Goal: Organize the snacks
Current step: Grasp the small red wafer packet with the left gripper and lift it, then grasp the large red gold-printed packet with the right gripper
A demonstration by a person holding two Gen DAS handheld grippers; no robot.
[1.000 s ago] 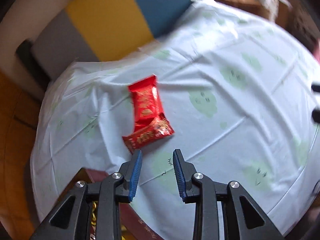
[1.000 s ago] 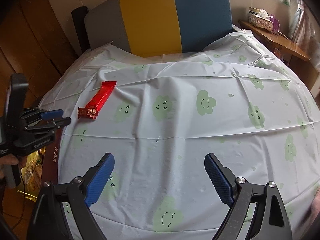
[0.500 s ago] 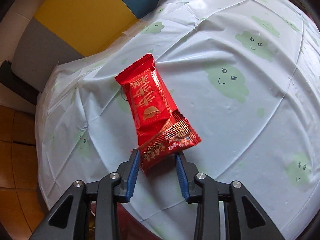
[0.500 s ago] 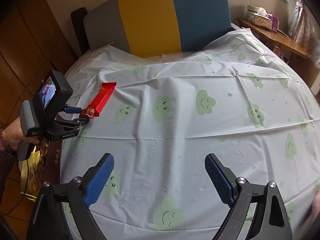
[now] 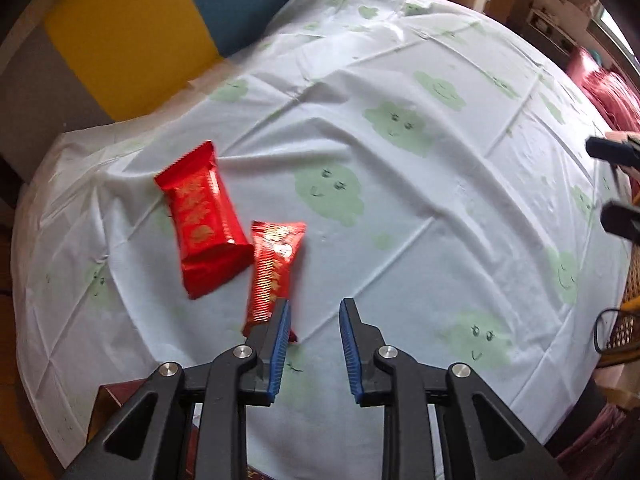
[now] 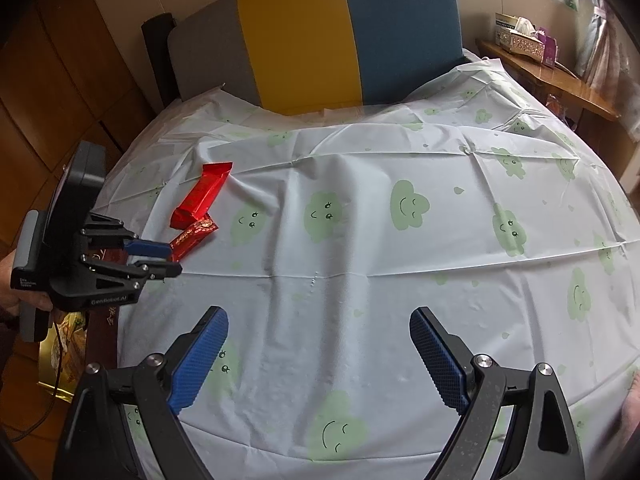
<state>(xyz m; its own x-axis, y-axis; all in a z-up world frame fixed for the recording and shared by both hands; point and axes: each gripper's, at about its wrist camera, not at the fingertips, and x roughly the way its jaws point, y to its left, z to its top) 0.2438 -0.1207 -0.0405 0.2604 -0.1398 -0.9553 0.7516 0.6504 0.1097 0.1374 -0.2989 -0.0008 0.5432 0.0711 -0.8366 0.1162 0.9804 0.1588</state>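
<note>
Step in hand: judged to be placing the small red snack packet beside the large red snack packet on the table.
Left tongs: jaws narrow and closing; nothing lies between them. The small packet's near end sits against the outer side of the left-hand finger.
Right tongs: jaws wide, holding nothing, above bare cloth near the table's front.
Snack position: both packets lie on the table's left part, the small one's top corner just beside or touching the large one's lower edge; which cannot be told.
Procedure: if a regrasp is intended, shift the left tongs sideways until the packet's near end is centred between the pads, then close across its narrow width. Keep clear of the large packet.
Left wrist view only: print on both packets; packet offset from the jaw gap.
Right wrist view only: the hand holding the left tongs; a gold bag below the table edge; the headboard.
</note>
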